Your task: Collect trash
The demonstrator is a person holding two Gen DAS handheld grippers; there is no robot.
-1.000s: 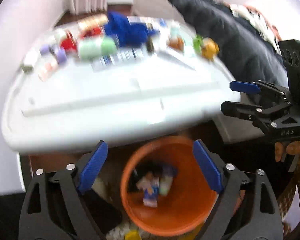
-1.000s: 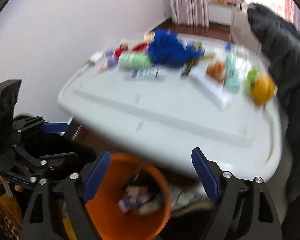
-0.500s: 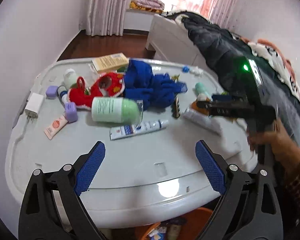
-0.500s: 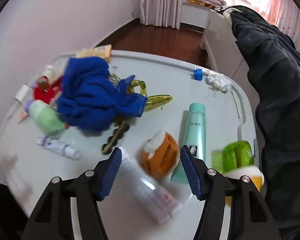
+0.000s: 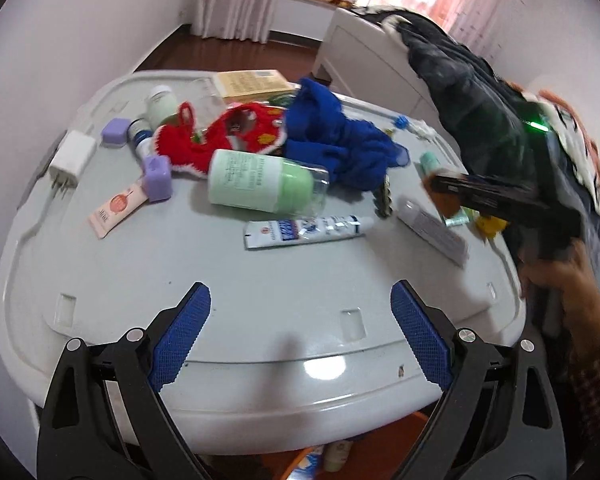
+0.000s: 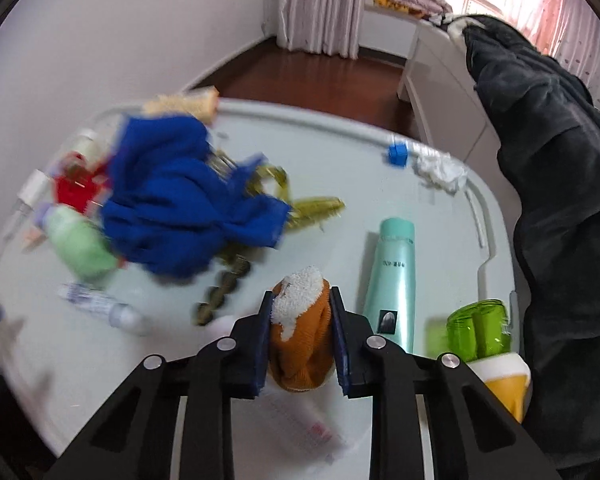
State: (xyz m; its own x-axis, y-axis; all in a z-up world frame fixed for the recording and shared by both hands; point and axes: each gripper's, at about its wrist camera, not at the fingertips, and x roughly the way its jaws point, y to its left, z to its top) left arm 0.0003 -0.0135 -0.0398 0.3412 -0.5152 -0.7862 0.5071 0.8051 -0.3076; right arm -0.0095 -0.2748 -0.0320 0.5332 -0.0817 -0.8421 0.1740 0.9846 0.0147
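Observation:
My right gripper (image 6: pixel 300 340) is shut on an orange knitted item with a white fluffy top (image 6: pixel 300 332), just above the white table (image 6: pixel 180 360). In the left wrist view the same gripper (image 5: pixel 440 190) holds the orange item (image 5: pixel 446 204) at the table's right side. My left gripper (image 5: pixel 300 340) is open and empty over the near edge of the table (image 5: pixel 260 300). Ahead of it lie a white-blue tube (image 5: pixel 304 230), a green bottle (image 5: pixel 260 180), a blue cloth (image 5: pixel 336 140) and a red knitted item (image 5: pixel 220 136). A crumpled white tissue (image 6: pixel 440 170) lies at the far edge.
A teal tube (image 6: pixel 394 276), a green-yellow container (image 6: pixel 484 340), a white tube (image 6: pixel 300 420) and a hair clip (image 6: pixel 312 208) lie near my right gripper. A charger (image 5: pixel 72 156), purple blocks (image 5: pixel 156 176) and a sachet (image 5: pixel 118 208) sit left. The orange bin's rim (image 5: pixel 300 456) shows below the table. A dark coat (image 6: pixel 560 200) hangs right.
Both grippers rose from over the orange bin to the table top. My right gripper moved onto the orange knitted item and shut on it. My left gripper stayed open.

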